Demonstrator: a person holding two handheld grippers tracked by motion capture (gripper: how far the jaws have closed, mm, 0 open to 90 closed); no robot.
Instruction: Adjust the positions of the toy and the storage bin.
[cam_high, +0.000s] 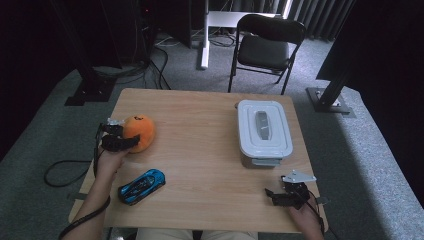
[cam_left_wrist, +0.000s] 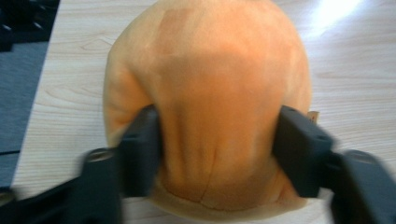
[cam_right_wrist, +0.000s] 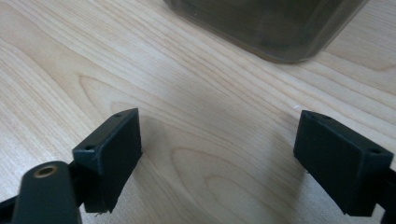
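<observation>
- both fingers of the left gripper (cam_left_wrist: 217, 149) press into the sides of an orange plush toy (cam_left_wrist: 210, 93), one pad (cam_left_wrist: 142, 149) on each flank, and the soft fabric dents where they bite.
- from the high view that left gripper (cam_high: 131, 141) sits at the table's left edge, with the plush toy (cam_high: 140, 132) resting on the wooden table (cam_high: 200, 150) just beyond the person's left hand (cam_high: 107, 162).
- right gripper (cam_right_wrist: 219, 158) fingers stand wide apart with only bare wood between them; the pads (cam_right_wrist: 112, 154) hover close over the tabletop.
- the right gripper (cam_high: 280, 195) rests near the table's front right corner, just short of a grey lidded storage box (cam_high: 264, 131).
- the box's dark translucent wall (cam_right_wrist: 261, 28) shows ahead of the right jaws, apart from them.
- a blue toy car (cam_high: 142, 186) lies on the table near the front left, between the plush toy and the table's near edge, well apart from the box.
</observation>
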